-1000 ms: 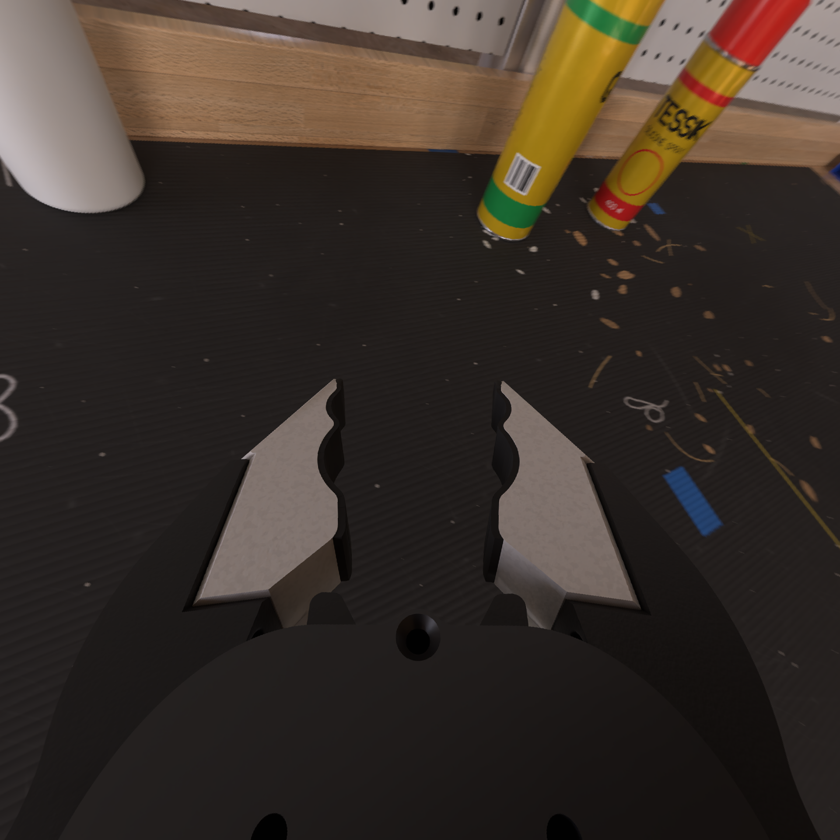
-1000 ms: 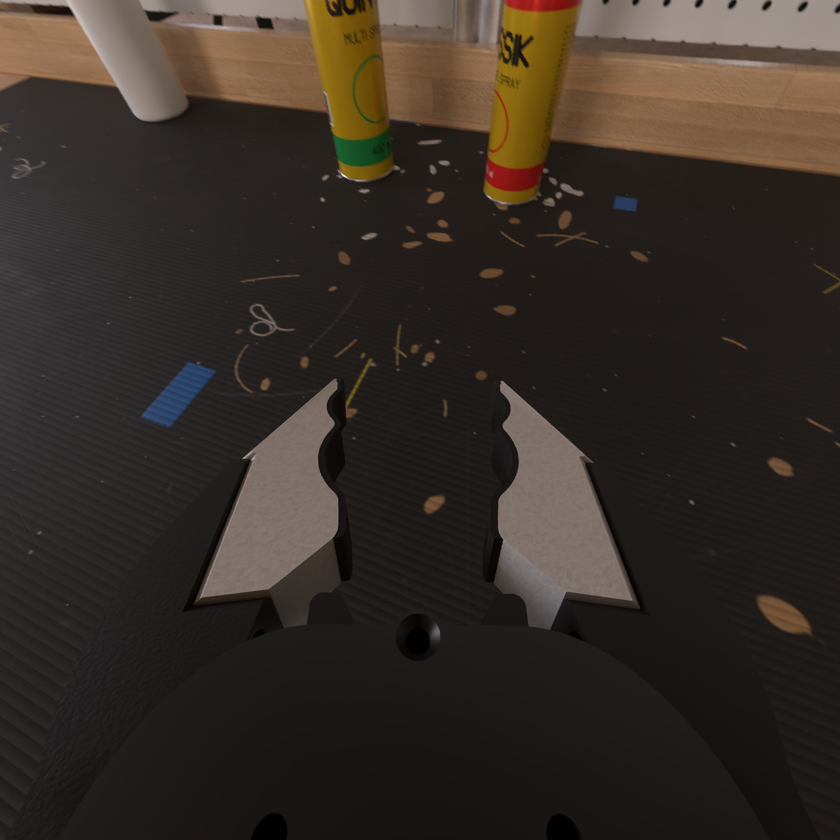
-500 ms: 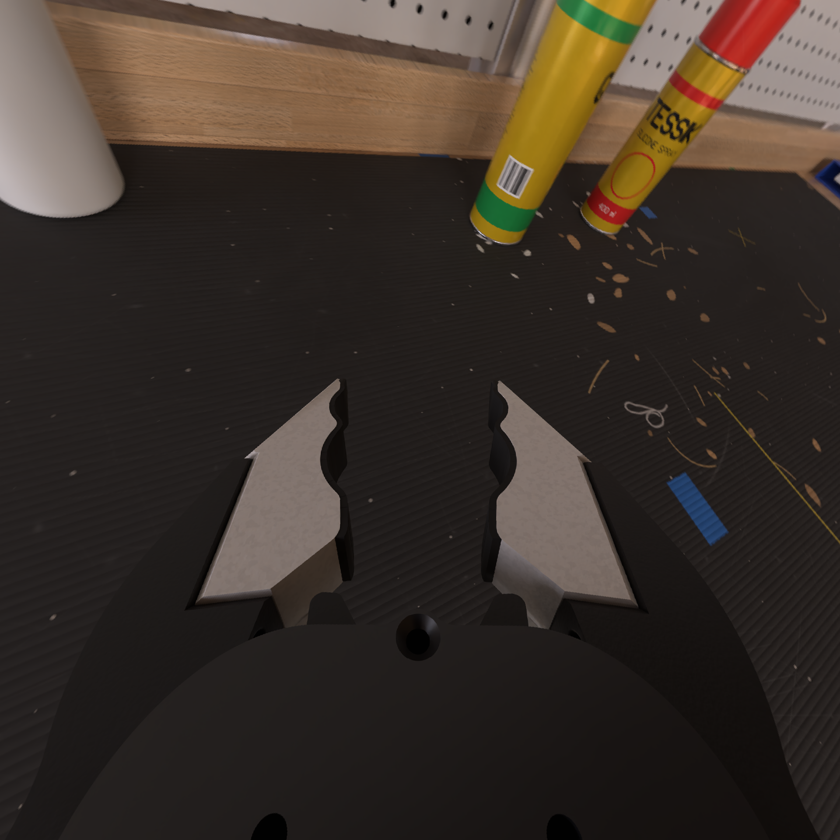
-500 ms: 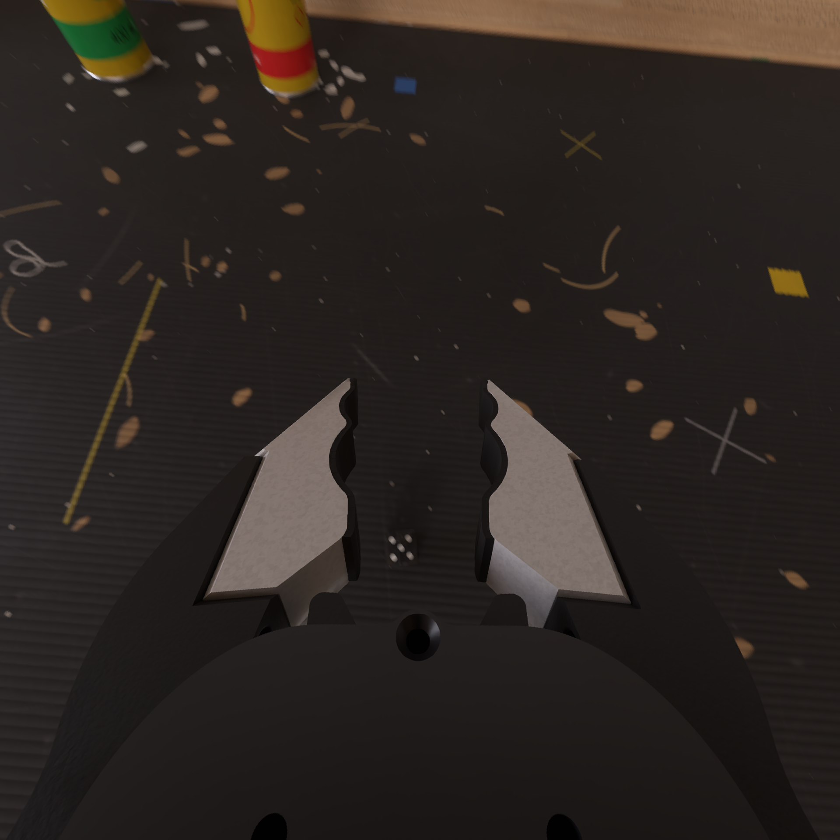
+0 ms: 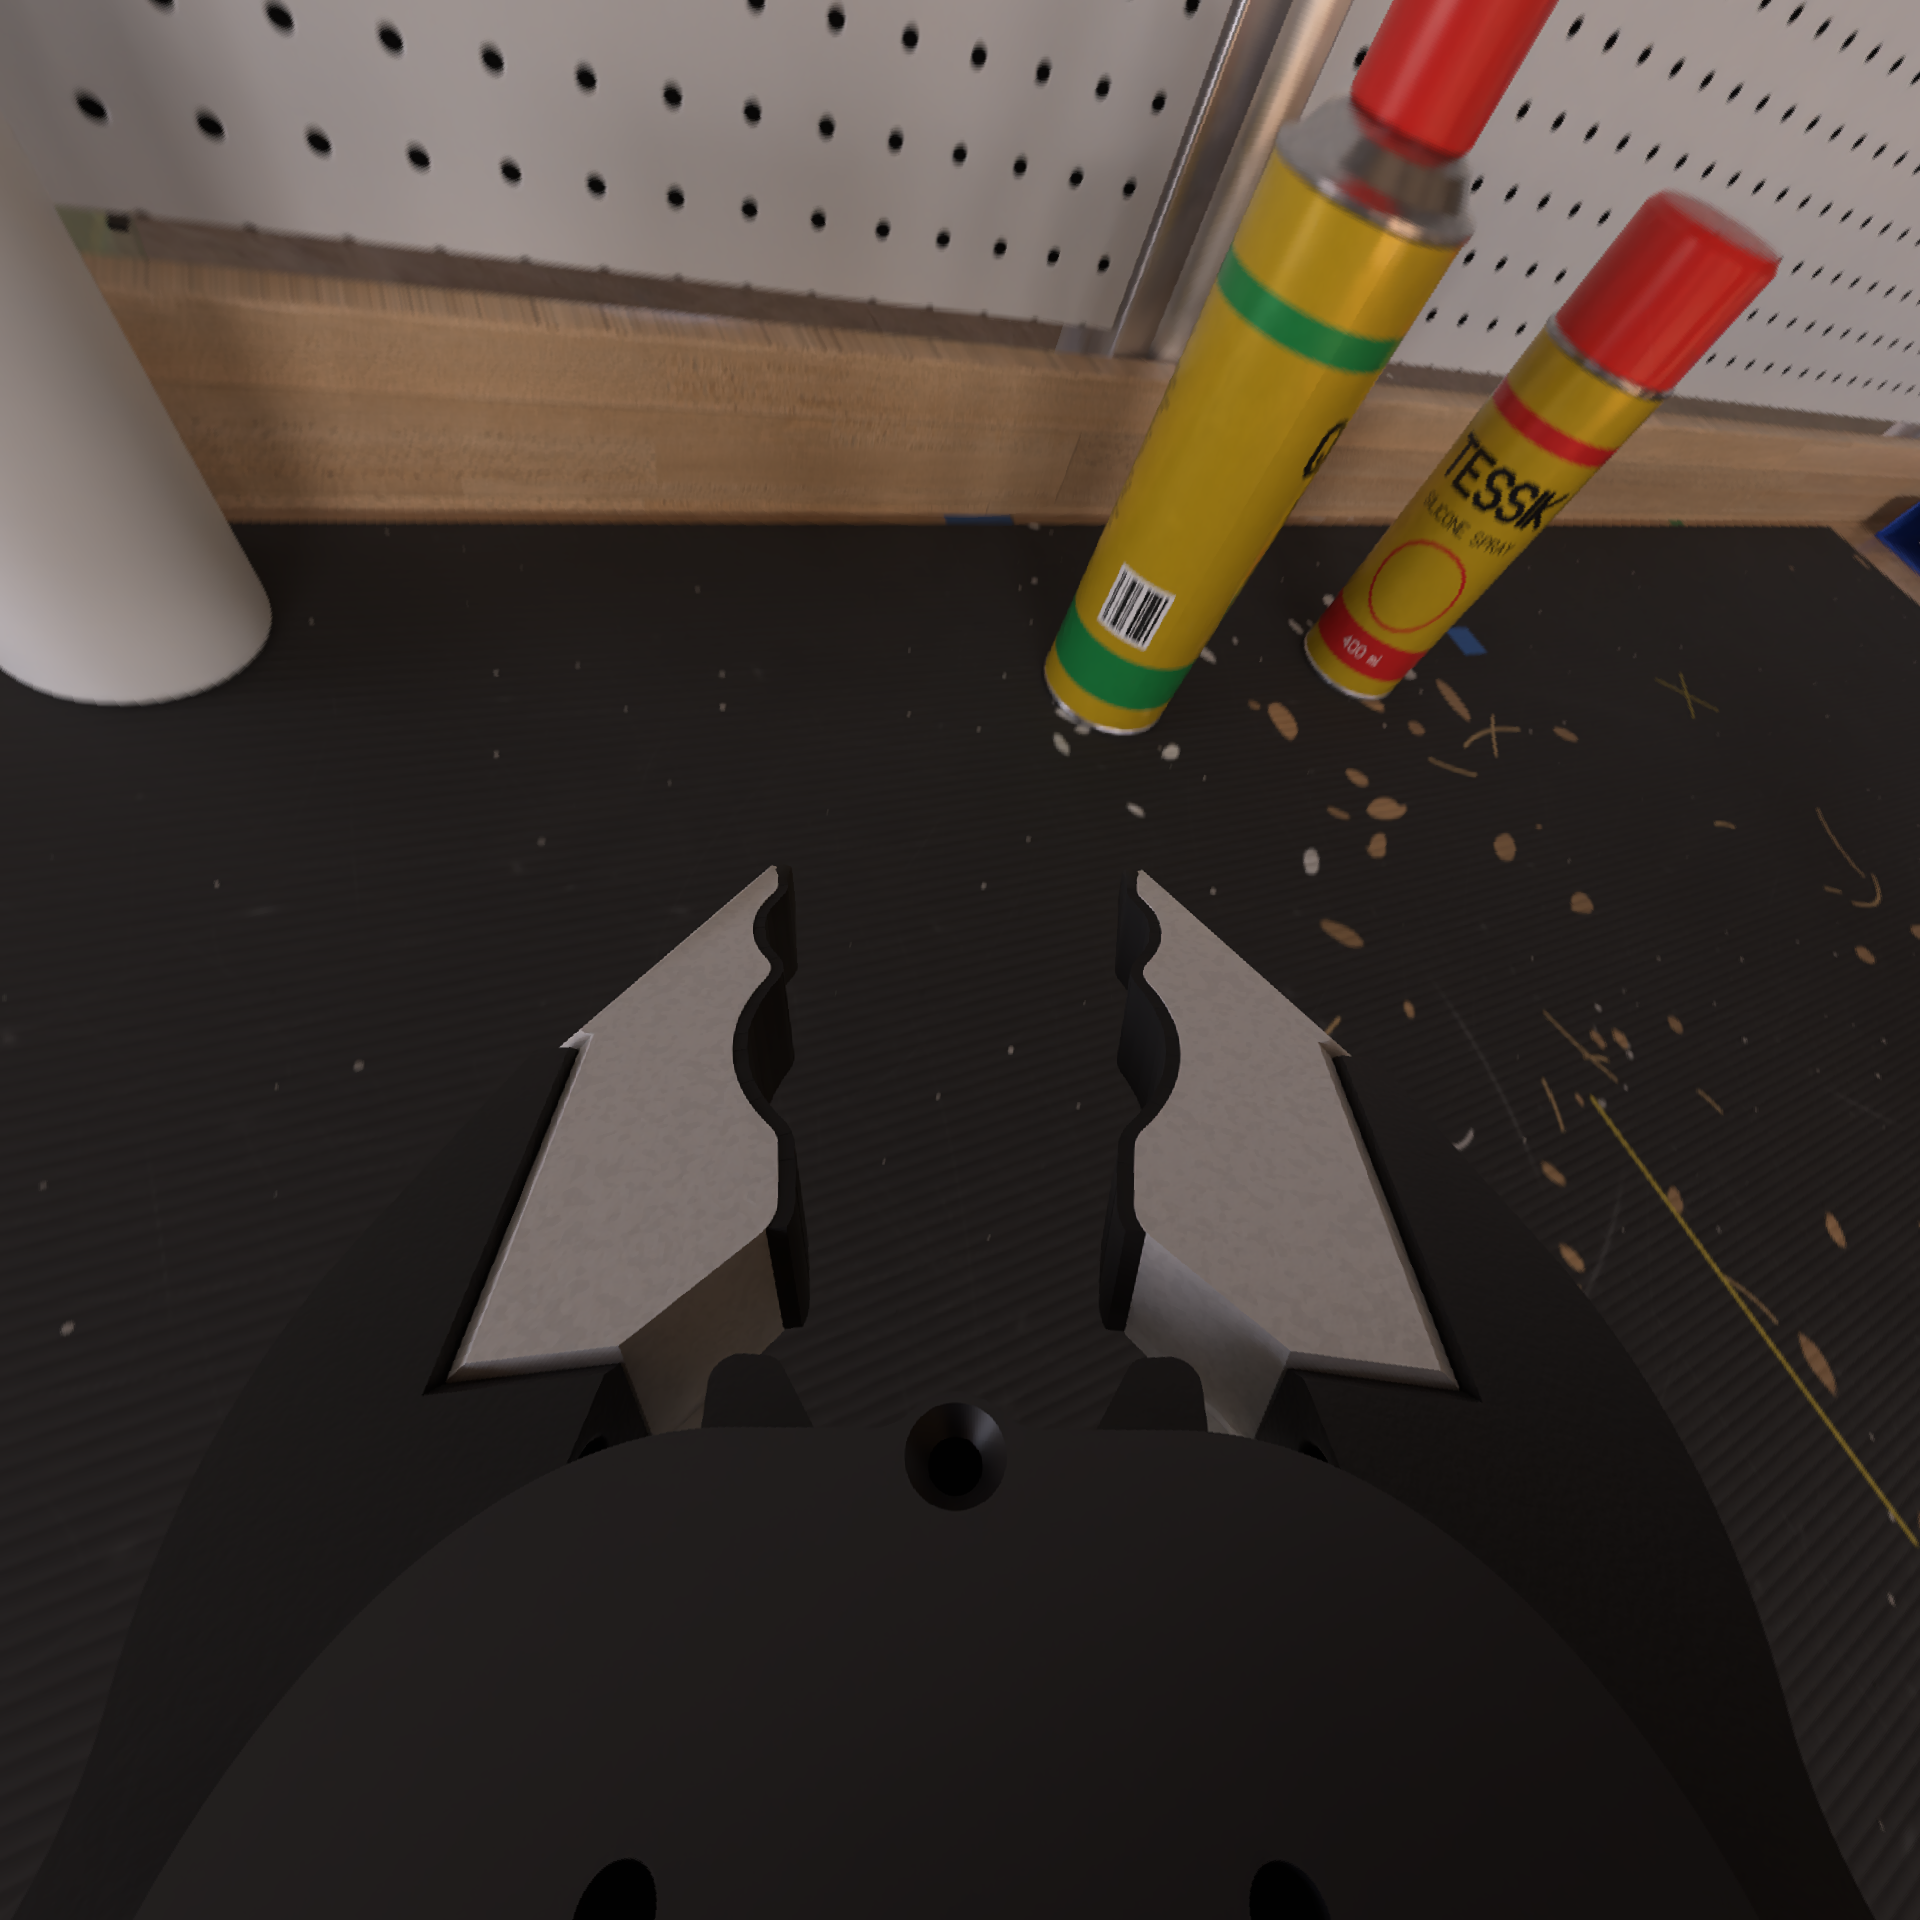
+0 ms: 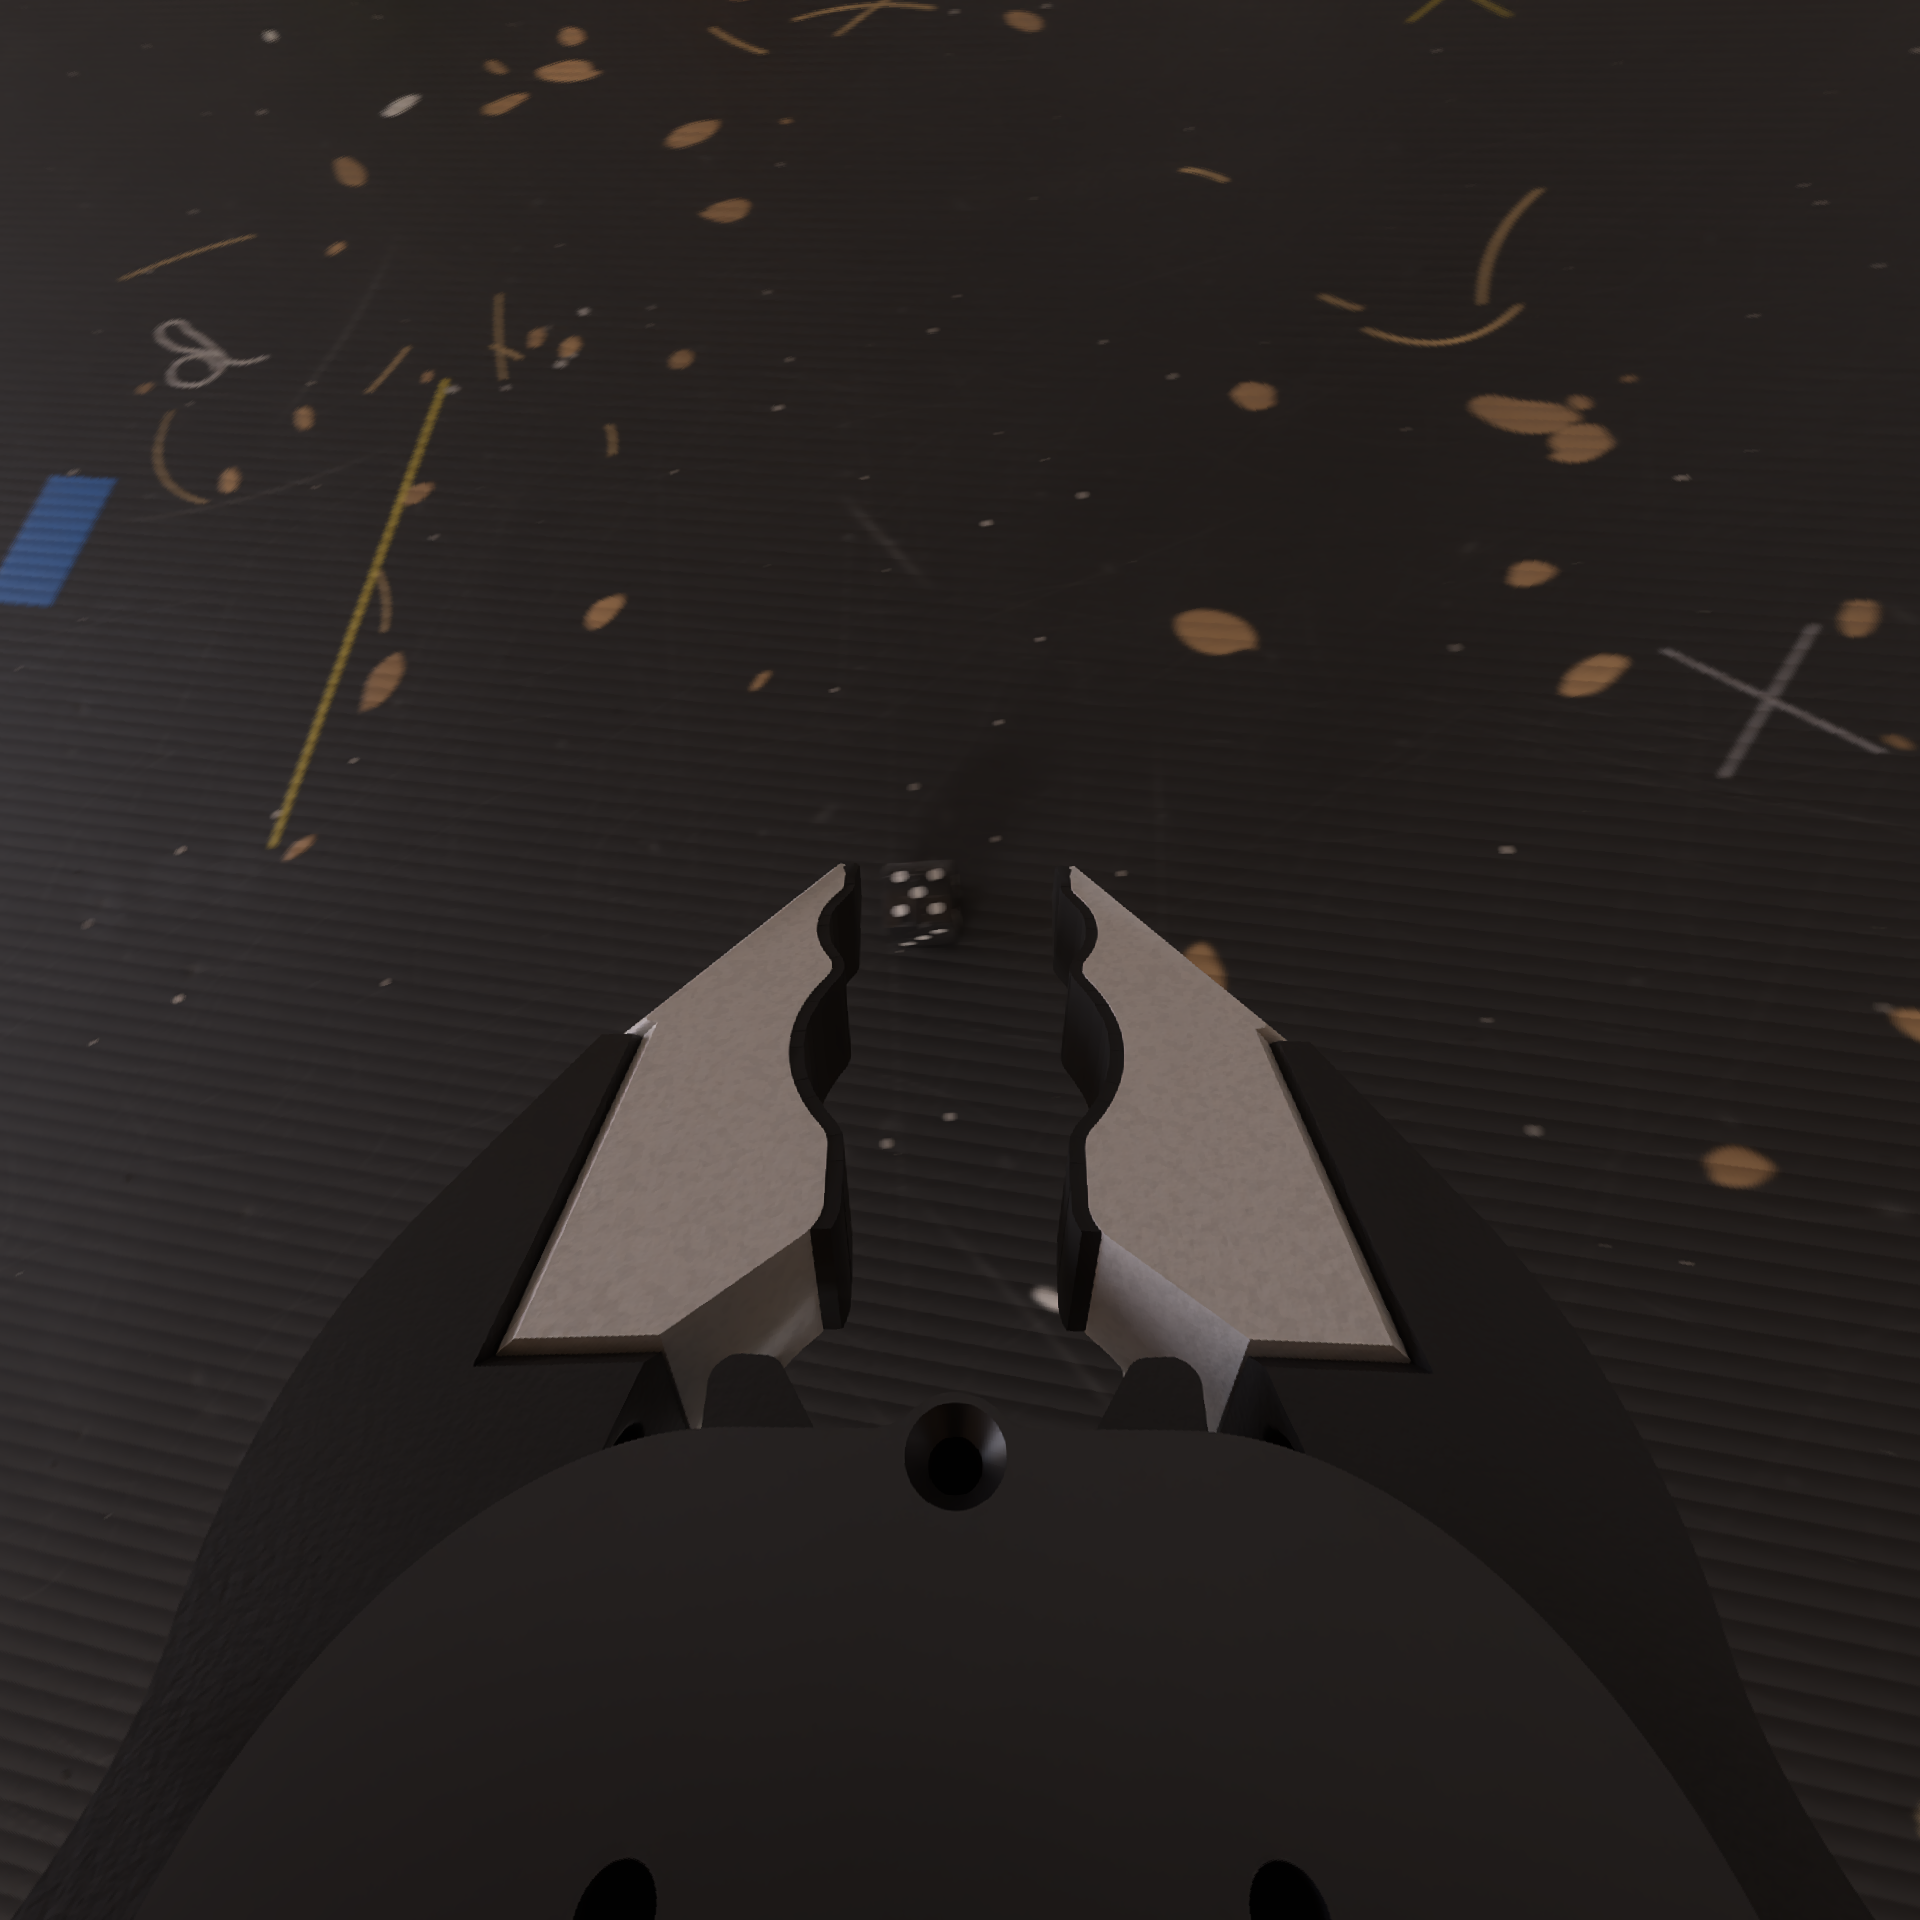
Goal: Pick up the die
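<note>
Small black die (image 6: 921, 904) with white pips, resting on the dark ribbed mat (image 6: 416, 1039), top face showing pips, slightly blurred

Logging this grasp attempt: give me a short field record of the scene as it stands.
target: black die on the dark mat
right tool: open, die between its fingertips, nearer the left one, not gripped
left tool: open, empty
background: two yellow spray cans and a white cone by the pegboard
</note>
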Controlling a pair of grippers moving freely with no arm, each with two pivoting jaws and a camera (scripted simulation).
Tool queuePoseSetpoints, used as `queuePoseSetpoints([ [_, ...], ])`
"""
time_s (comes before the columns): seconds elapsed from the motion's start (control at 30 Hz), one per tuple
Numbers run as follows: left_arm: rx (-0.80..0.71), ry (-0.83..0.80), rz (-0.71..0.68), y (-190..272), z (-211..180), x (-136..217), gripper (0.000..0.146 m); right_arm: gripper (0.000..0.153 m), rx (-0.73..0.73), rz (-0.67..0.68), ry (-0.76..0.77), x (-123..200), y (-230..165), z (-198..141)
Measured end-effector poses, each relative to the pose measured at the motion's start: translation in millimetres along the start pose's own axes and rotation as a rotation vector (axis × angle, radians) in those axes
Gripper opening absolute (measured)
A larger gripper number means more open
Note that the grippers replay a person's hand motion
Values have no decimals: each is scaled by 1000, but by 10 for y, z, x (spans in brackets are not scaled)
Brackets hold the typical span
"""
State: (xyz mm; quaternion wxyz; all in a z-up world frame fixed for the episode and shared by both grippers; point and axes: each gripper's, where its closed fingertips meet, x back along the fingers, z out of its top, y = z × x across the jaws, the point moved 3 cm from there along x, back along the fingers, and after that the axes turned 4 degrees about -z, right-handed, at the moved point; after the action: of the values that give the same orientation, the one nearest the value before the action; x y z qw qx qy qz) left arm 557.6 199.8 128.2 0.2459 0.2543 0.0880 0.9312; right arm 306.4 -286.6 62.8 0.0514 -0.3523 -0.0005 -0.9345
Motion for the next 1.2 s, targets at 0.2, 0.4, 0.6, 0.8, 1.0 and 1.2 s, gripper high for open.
queuePoseSetpoints([
  [0.2,-13,69,-5,90,76,-43,62,31,24,27,27,-119,-239,-71],
  [0.4,-104,72,-16,118,-103,37,61,30,81,-40,-63,-222,-109,-105],
  [0.6,-189,69,25,49,-78,71,60,22,43,14,-59,-298,-110,-148],
  [0.8,-177,59,24,14,-104,59,59,18,15,57,-47,-293,-113,-158],
  [1.0,-178,57,25,16,-107,59,58,18,10,53,-2,-183,-56,-67],
  [1.2,-182,56,32,-9,-109,59,58,18,134,111,124,187,-381,282],
])
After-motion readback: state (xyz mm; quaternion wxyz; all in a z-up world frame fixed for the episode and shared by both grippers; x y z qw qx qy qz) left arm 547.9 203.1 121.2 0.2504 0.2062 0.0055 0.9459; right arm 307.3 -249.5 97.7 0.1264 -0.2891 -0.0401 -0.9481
